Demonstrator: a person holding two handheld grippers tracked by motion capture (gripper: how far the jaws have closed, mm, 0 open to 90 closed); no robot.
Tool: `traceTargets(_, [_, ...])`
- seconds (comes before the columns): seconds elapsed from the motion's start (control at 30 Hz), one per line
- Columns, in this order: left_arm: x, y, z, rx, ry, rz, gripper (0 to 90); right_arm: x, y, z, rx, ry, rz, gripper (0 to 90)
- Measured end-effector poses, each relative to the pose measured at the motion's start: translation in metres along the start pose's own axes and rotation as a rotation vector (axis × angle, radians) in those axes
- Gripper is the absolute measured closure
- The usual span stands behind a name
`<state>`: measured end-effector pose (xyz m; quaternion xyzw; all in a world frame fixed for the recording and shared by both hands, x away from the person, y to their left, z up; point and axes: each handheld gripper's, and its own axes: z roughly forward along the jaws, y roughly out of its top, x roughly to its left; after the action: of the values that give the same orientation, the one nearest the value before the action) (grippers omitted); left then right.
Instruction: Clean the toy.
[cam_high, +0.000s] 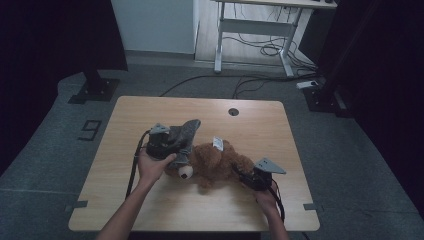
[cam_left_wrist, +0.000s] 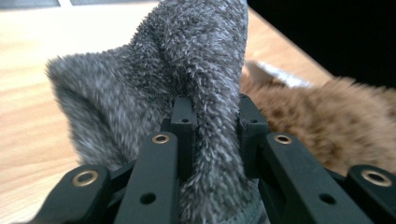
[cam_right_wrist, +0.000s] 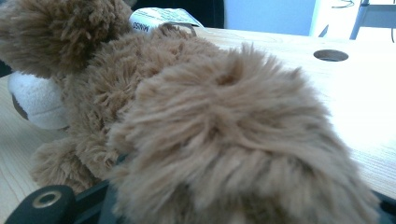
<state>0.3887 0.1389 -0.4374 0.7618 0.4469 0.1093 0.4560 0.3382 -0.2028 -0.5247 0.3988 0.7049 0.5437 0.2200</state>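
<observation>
Between left tool (cam_left_wrist: 212, 121) pads: grey fabric (cam_left_wrist: 187, 60)

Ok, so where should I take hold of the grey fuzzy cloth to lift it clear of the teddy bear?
Grip the grey fuzzy cloth at its raised fold, from the table's left side, away from the brown teddy bear. That fold stands up thin and narrow, so both pads can press it, as the left tool does now, without catching the bear's fur beside it.
</observation>
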Motion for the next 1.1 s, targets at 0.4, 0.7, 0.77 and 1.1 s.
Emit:
traceTargets(0.4, [0.033, -0.030, -0.028, -0.047, 0.029, -0.063, 74.2, 0.000, 0.001, -0.001, 0.008, -0.006, -0.007, 55.0])
traceTargets(0.7, [0.039, -0.028, -0.045, -0.043, 0.048, -0.064, 74.6, -0.001, 0.001, 0.000, 0.005, -0.007, 0.008, 55.0])
traceTargets(0.77, [0.027, -0.020, -0.046, -0.060, 0.022, -0.037, 74.7, -0.001, 0.001, 0.000, 0.005, -0.007, 0.010, 55.0])
traceTargets(1.1, [-0.061, 0.039, -0.022, -0.081, -0.101, 0.125, 74.4, 0.000, 0.000, 0.000, 0.001, -0.013, 0.000, 54.7])
